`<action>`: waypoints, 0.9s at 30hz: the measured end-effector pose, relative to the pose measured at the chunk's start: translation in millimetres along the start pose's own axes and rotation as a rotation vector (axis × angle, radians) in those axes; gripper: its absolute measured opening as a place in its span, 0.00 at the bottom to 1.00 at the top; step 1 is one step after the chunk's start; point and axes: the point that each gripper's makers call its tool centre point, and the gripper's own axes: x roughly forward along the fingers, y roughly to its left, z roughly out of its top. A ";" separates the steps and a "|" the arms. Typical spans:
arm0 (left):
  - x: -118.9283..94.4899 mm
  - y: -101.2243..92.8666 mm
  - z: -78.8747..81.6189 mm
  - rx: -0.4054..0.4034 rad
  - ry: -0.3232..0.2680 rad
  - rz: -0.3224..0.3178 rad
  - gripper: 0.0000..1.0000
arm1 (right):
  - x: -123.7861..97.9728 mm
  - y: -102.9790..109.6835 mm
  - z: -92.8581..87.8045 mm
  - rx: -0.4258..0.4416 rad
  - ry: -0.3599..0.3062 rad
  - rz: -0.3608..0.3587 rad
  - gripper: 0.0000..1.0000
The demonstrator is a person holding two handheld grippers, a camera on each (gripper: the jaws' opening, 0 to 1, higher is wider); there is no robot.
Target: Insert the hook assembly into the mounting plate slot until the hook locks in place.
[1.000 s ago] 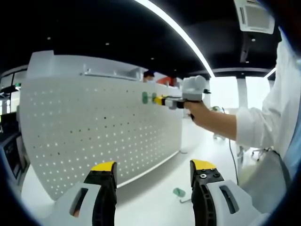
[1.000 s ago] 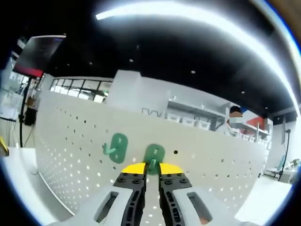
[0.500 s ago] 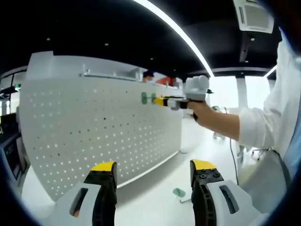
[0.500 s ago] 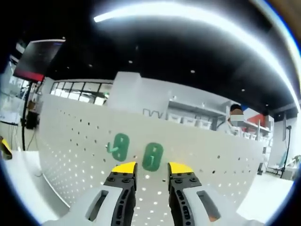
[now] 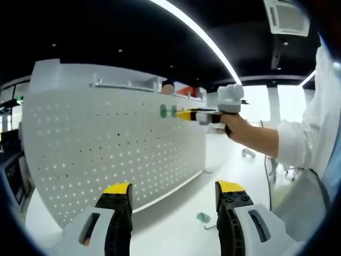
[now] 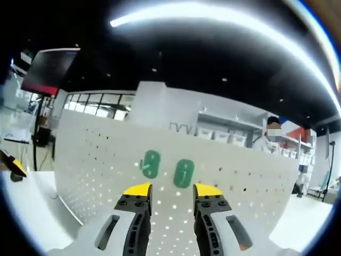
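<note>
Two green hooks sit side by side on the white pegboard (image 6: 106,170): one green hook (image 6: 183,173) straight ahead of my right gripper (image 6: 169,189), the other green hook (image 6: 151,163) to its left. The right gripper is open, a short way off the board, nothing between its jaws. In the left gripper view both green hooks (image 5: 167,111) show small near the board's top edge, with the right gripper (image 5: 186,114) held by a hand beside them. My left gripper (image 5: 173,188) is open, low in front of the board (image 5: 106,149). A third green hook (image 5: 202,217) lies on the table.
The white table (image 5: 176,224) runs along the board's foot. A person's arm and white sleeve (image 5: 298,144) reach in from the right of the left gripper view. A small metal piece (image 5: 209,226) lies by the loose hook. Shelving and windows stand behind the board.
My right gripper opened, let go of the right-hand green hook and drew back from the board; the hook stays on the board. The left gripper has not moved.
</note>
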 end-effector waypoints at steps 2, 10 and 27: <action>0.7 -0.6 -1.2 0.003 0.006 -0.002 0.64 | -4.0 1.9 -1.1 0.009 0.002 0.012 0.29; 1.5 -1.6 -1.3 0.007 0.009 -0.004 0.64 | -20.1 20.0 -21.0 0.013 0.049 0.073 0.28; 3.9 -3.1 -5.8 0.017 0.027 -0.011 0.64 | -40.7 57.5 -50.8 0.001 0.118 0.235 0.27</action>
